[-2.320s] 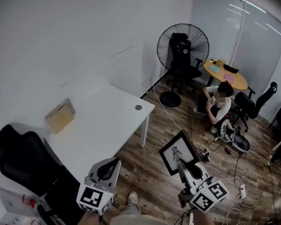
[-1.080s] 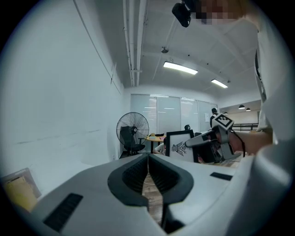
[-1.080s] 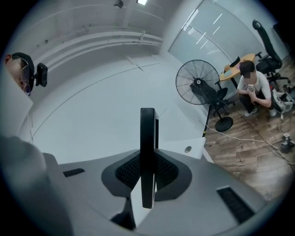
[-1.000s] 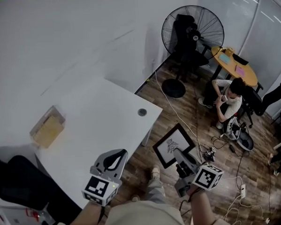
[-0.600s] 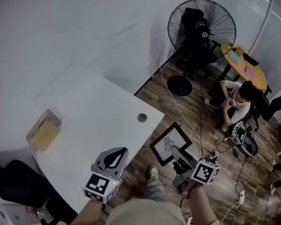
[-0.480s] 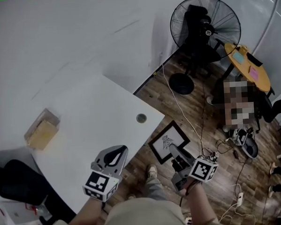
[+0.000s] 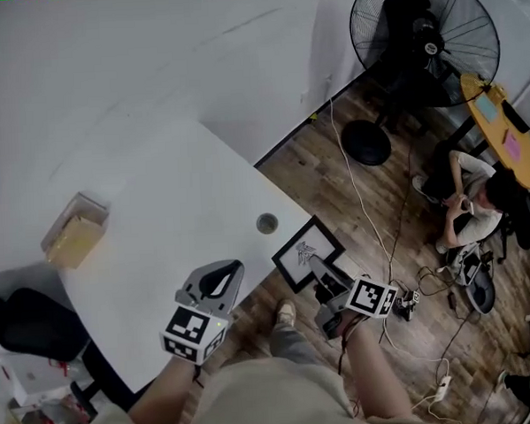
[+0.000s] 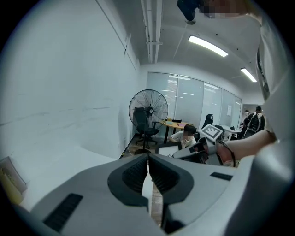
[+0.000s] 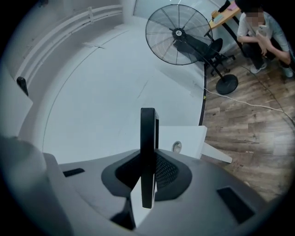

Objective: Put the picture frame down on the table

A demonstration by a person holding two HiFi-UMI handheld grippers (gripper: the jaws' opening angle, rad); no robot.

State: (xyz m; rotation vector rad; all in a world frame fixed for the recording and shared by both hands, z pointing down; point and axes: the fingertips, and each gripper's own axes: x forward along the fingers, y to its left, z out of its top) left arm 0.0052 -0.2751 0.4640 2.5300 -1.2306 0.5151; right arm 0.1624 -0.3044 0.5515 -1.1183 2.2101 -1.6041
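Surface: a white table (image 7: 175,194) stands against a white wall. A box (image 7: 74,231) with yellowish contents sits near the table's left edge. A round cable hole (image 7: 266,222) lies close to its right corner. The rest of the top is bare.

Room: wood floor (image 7: 334,172) with loose cables (image 7: 377,236) across it. A black pedestal fan (image 7: 424,30) and a round table (image 7: 499,119) stand at the far side, with a seated person (image 7: 477,200) beside them.

The right gripper (image 7: 324,280) has its jaws closed on the picture frame (image 7: 306,251), gripping its lower edge. The frame hangs over the floor, just off the table's right edge, near the cable hole and not on the top. The left gripper (image 7: 224,273) hovers over the table's near edge.

View differences: the head view alone shows the frame's face, a white sheet with a small dark figure. The right gripper view shows the frame edge-on, upright between the pads, with the table corner behind it. The left gripper view shows its jaws together with nothing between them, and also the ceiling lights (image 8: 207,46).
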